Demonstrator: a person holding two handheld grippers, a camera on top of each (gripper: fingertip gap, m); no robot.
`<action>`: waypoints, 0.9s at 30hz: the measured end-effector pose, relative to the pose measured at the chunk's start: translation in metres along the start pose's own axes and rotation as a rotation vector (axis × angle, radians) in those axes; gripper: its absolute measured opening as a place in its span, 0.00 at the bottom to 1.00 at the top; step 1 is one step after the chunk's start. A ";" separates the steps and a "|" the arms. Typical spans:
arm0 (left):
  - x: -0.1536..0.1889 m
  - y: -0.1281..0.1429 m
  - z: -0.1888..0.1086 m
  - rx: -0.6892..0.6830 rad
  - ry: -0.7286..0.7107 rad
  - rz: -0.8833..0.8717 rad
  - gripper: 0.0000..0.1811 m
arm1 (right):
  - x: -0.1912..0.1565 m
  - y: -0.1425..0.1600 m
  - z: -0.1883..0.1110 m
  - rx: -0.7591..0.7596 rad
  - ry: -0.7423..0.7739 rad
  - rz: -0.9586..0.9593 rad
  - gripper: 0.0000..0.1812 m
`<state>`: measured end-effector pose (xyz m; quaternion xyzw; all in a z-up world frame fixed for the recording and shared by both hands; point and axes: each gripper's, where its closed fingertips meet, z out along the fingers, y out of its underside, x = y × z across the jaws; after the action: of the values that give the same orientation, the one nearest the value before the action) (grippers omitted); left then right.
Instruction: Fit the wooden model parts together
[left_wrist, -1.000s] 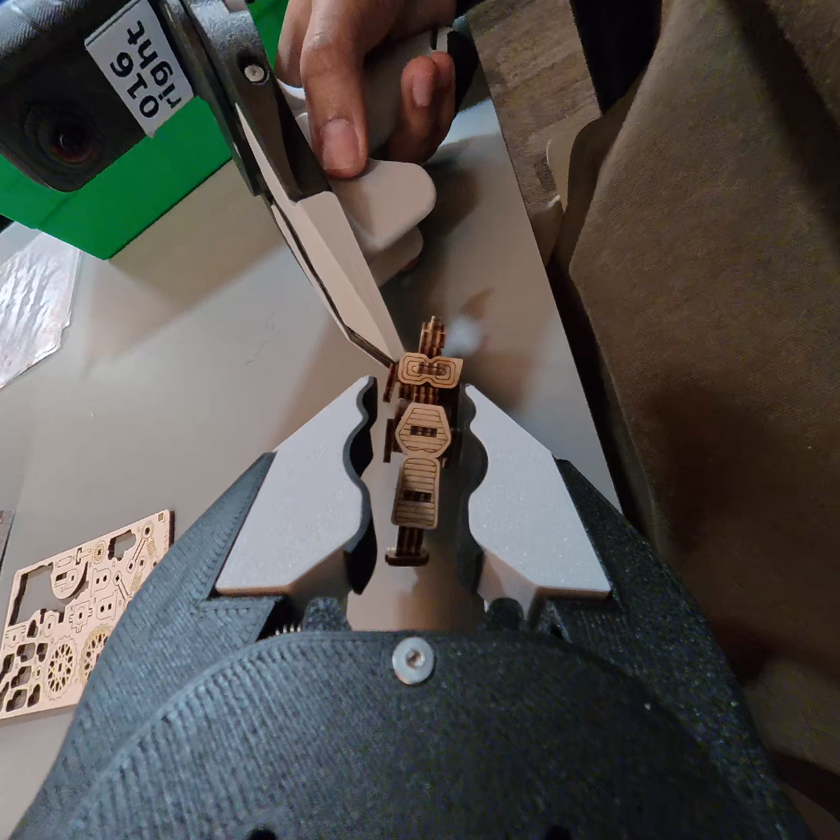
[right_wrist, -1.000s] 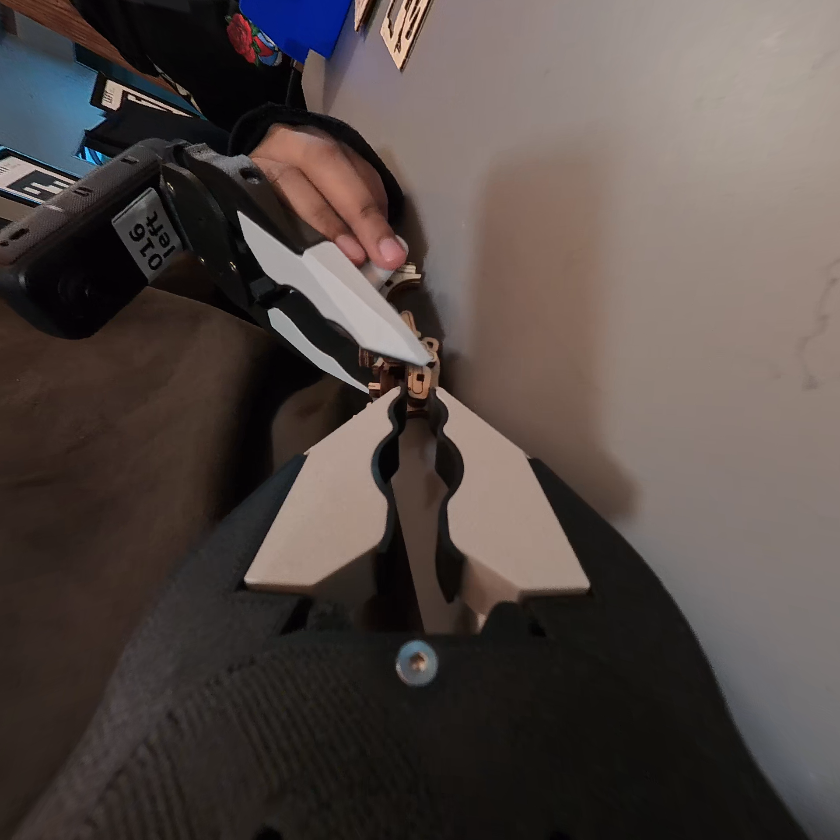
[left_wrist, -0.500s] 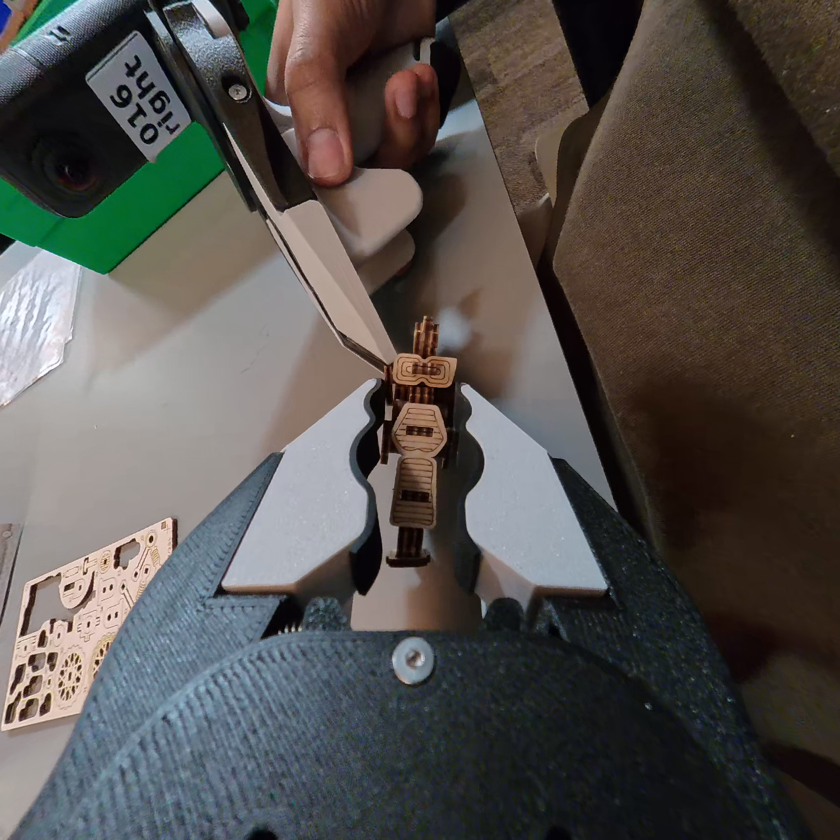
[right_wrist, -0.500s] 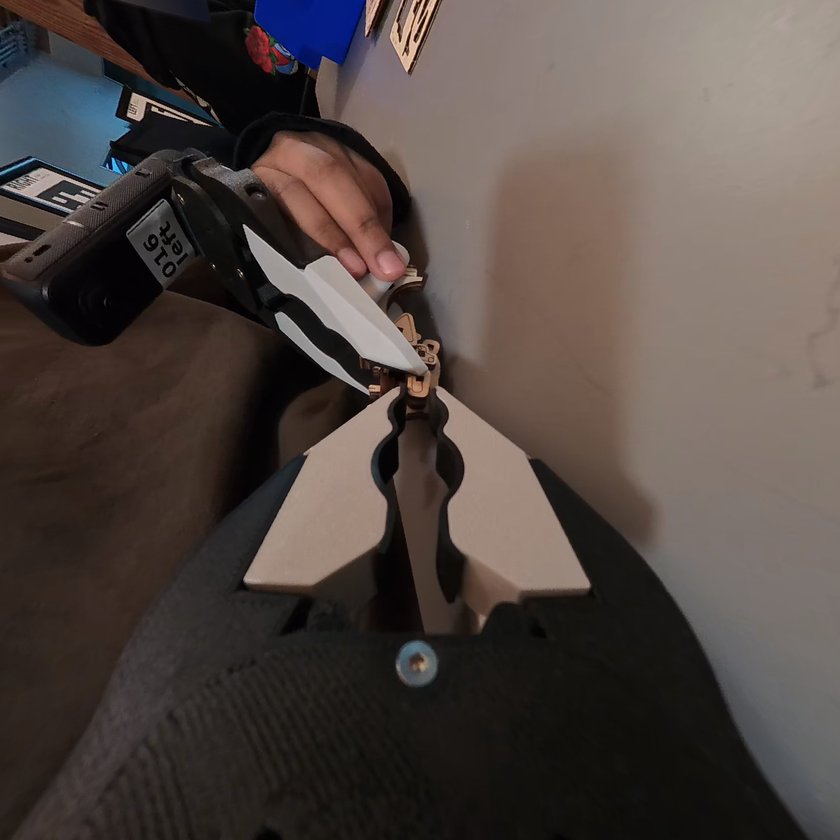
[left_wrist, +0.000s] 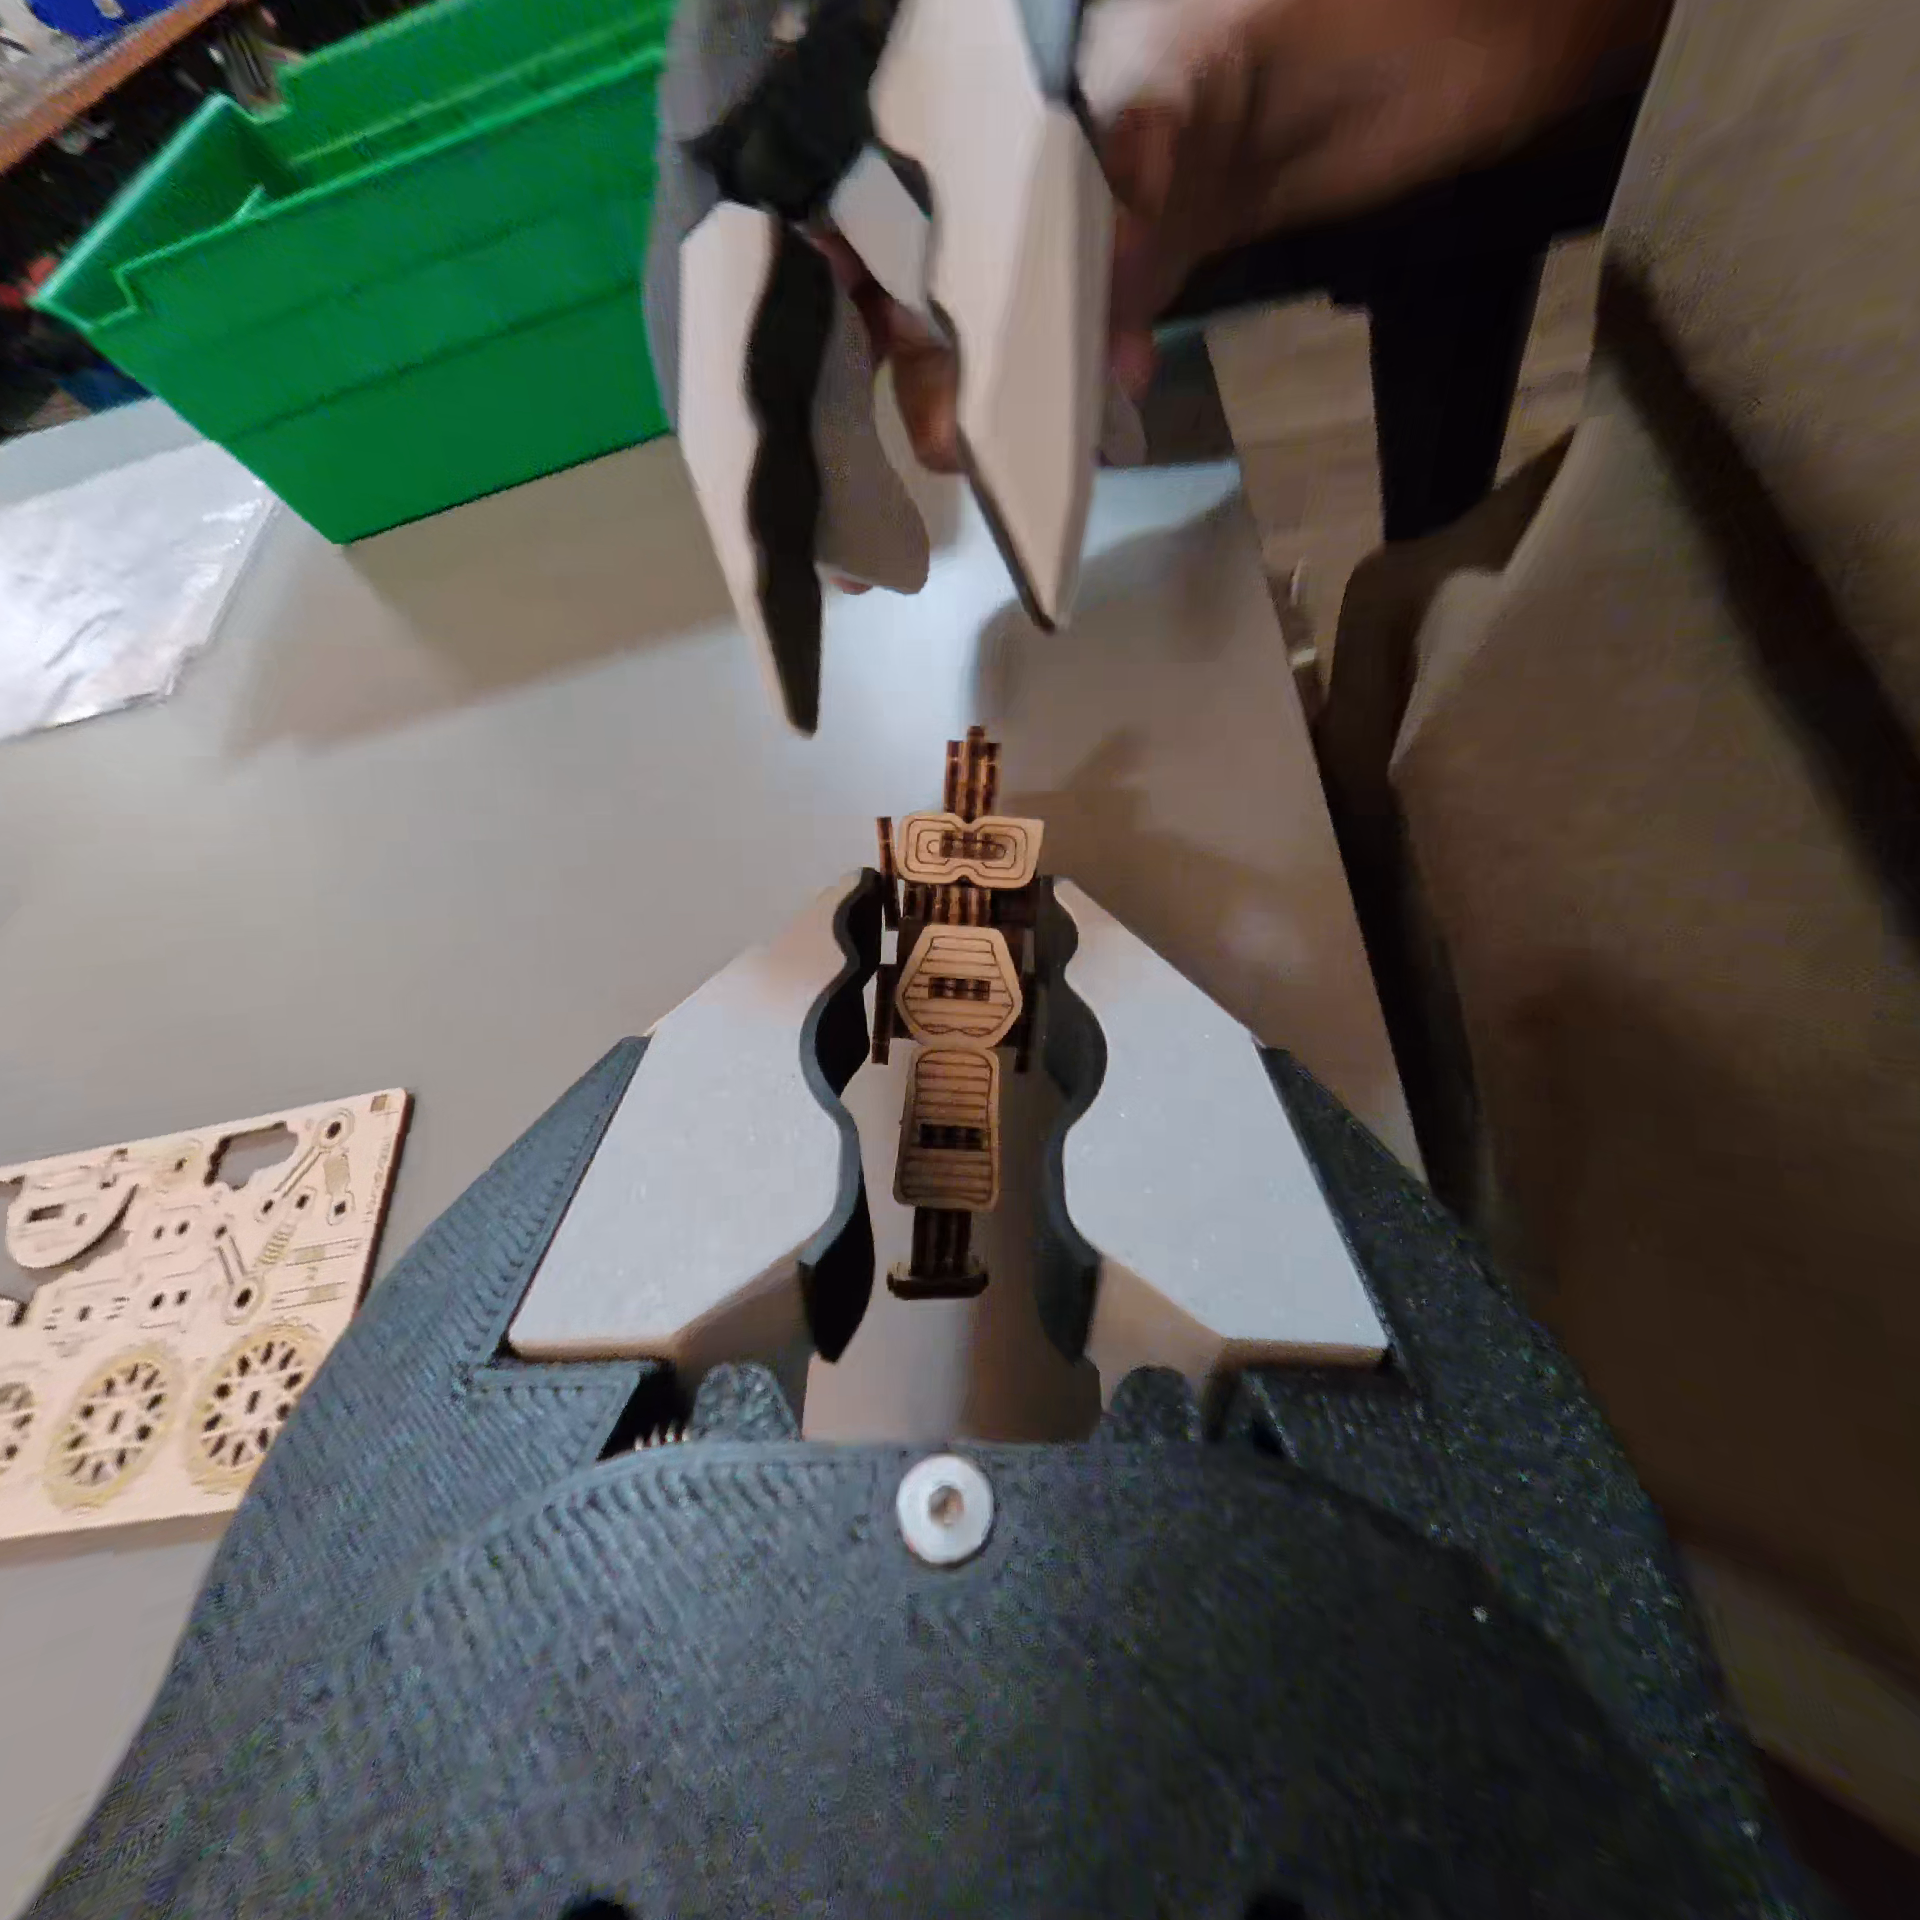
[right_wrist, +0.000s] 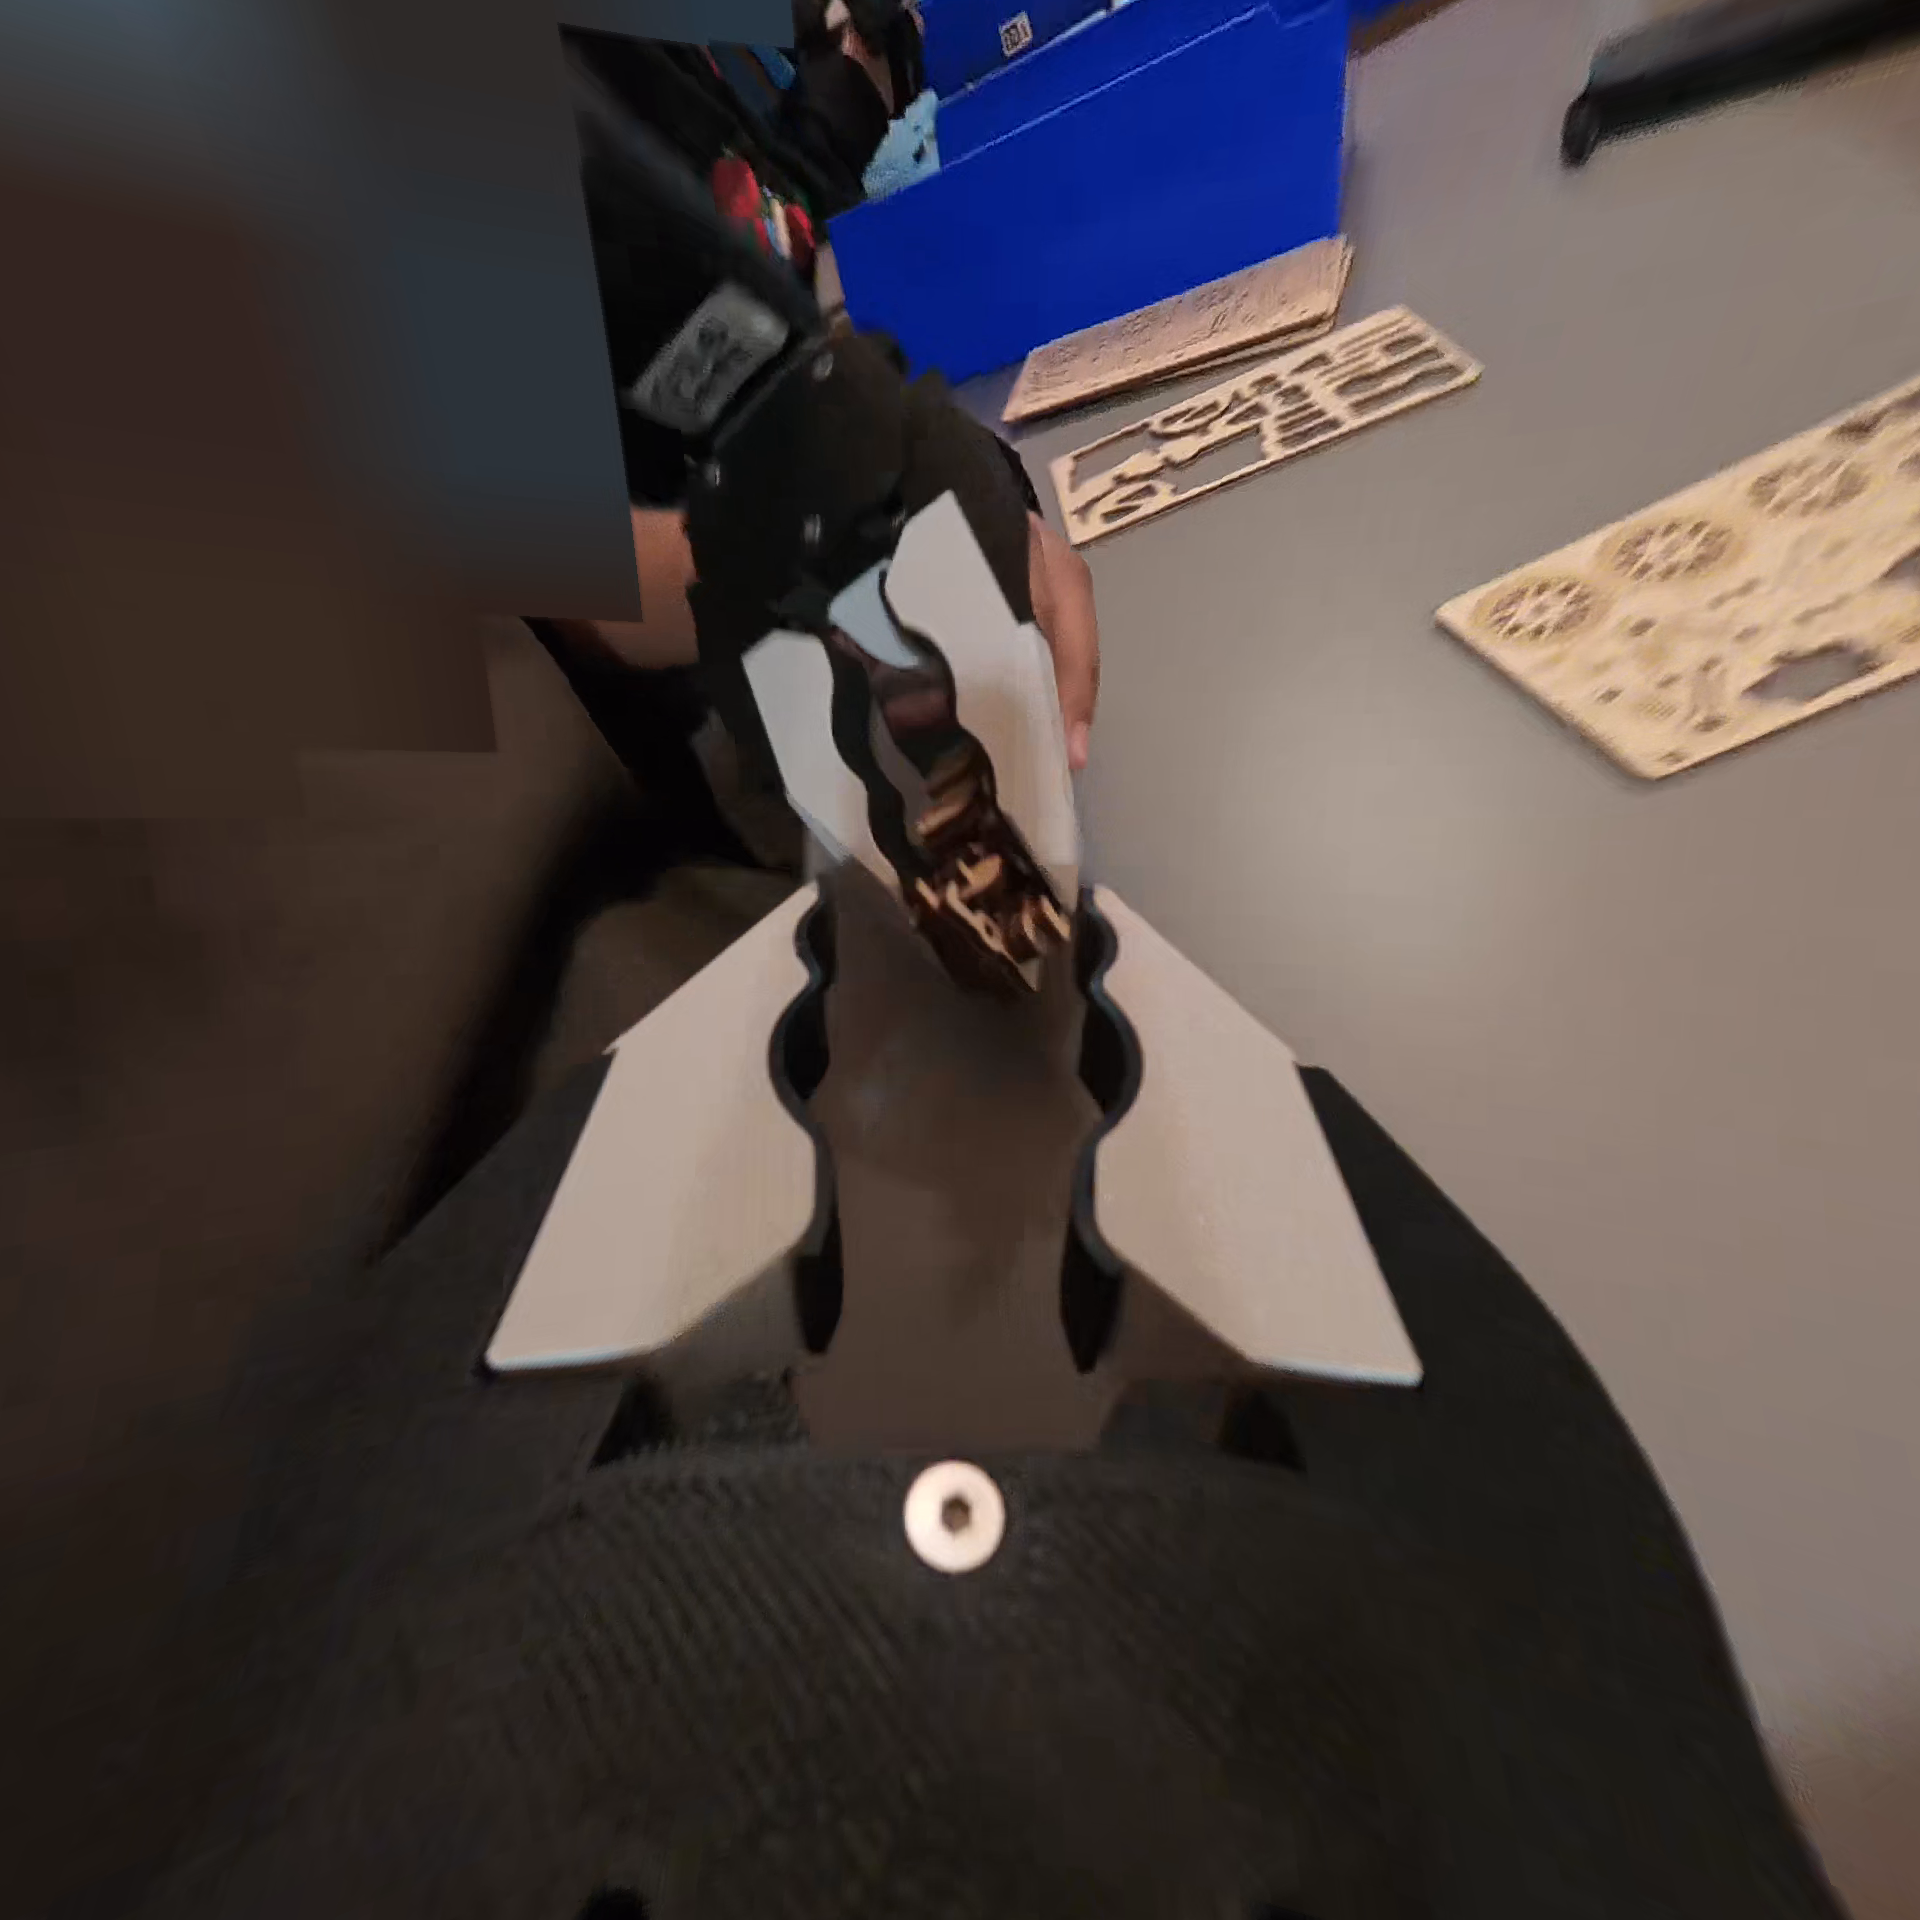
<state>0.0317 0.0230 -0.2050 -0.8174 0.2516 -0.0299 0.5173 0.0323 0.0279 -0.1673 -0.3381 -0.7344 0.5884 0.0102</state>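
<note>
My left gripper (left_wrist: 958, 894) is shut on a small wooden model (left_wrist: 956, 997) made of layered laser-cut parts and holds it above the grey table (left_wrist: 416, 883). The model also shows in the right wrist view (right_wrist: 987, 904), gripped between the left gripper's fingers (right_wrist: 1023, 707). My right gripper (right_wrist: 956, 925) is open and empty, its tips just short of the model. In the left wrist view the right gripper (left_wrist: 925, 665) hangs open above and behind the model, apart from it.
A wooden parts sheet (left_wrist: 177, 1299) lies at the left, and a green bin (left_wrist: 395, 270) and a foil sheet (left_wrist: 94, 603) lie behind. In the right wrist view more parts sheets (right_wrist: 1714, 613) (right_wrist: 1257, 416) and a blue bin (right_wrist: 1101, 197) lie beyond. A person's brown clothing (left_wrist: 1714, 831) is at the right. One gripper's finger ends stand about 4 centimetres off the other's.
My right gripper has let go of the model's top, opened, and pulled back and up. The left gripper still holds the model.
</note>
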 end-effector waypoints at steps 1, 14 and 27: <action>-0.002 -0.004 -0.004 0.032 0.014 -0.044 0.15 | 0.001 0.001 -0.001 -0.013 0.039 -0.077 0.24; 0.007 -0.025 -0.014 0.175 0.155 -0.216 0.15 | -0.007 0.004 0.012 -0.045 0.120 -0.316 0.21; 0.007 -0.032 -0.017 0.234 0.183 -0.248 0.15 | -0.010 0.006 0.014 -0.058 0.121 -0.344 0.16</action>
<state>0.0450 0.0170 -0.1710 -0.7702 0.1898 -0.1966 0.5763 0.0373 0.0116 -0.1731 -0.2421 -0.7962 0.5352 0.1450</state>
